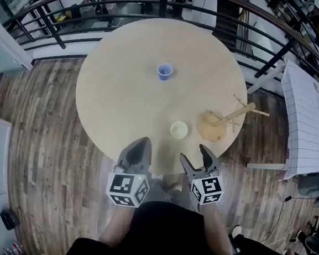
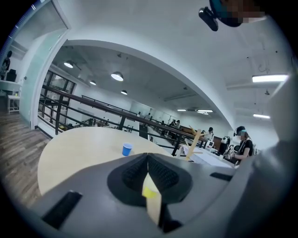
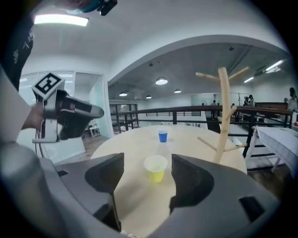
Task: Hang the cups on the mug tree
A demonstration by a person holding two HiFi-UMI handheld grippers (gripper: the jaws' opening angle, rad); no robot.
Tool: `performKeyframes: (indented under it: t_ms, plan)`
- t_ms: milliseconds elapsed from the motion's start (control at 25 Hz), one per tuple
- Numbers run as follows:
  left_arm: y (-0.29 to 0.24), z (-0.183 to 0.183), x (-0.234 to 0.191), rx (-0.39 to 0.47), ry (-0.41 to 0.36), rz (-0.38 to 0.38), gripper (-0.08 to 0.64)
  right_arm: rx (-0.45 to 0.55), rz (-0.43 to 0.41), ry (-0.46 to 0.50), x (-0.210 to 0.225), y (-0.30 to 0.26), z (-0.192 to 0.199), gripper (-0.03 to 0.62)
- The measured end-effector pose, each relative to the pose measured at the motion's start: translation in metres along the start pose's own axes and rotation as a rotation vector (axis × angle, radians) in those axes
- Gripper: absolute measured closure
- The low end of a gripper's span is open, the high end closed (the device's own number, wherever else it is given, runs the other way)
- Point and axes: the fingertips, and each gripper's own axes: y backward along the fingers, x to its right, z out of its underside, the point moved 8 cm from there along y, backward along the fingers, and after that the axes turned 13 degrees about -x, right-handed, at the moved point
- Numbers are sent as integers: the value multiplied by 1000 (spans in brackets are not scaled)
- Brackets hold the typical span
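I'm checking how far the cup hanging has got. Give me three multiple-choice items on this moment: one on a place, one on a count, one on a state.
1. Which cup stands nearer the mug tree?
A. the blue cup
B. the yellow cup
C. both equally near

2. How many cups hang on the mug tree?
A. none
B. one
C. two

3. How do the right gripper's jaws stand?
A. shut on the yellow cup
B. apart, gripping nothing
C. shut together, empty

Answers:
1 B: the yellow cup sits beside the tree's base, while the blue cup is far across the table.
2 A: the tree is bare and both cups stand on the table.
3 B: the right gripper view shows a wide gap, with the yellow cup farther off on the table.
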Motion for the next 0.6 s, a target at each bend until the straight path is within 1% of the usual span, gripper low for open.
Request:
performKeyframes:
  t_ms: [120, 200, 280, 440, 520, 600]
  plan:
    - [0, -3, -12, -15, 12, -34, 548, -88, -9, -12, 6, -35, 25, 268]
    - [7, -2, -20, -31, 15, -60, 548, -114, -1, -8, 7, -54, 33, 268]
    - [15, -1, -32, -47, 23, -101, 548, -135, 15, 16, 6, -69, 42, 268]
    - [23, -4, -51, -86, 16, -178, 548, -157, 21, 13, 4, -101, 53, 268]
    - [17, -8, -49, -89, 9, -188, 548, -156, 25, 15, 12, -116, 52, 268]
    - [11, -11, -42, -86, -2, -177, 548, -149, 27, 9, 18, -128, 49, 261]
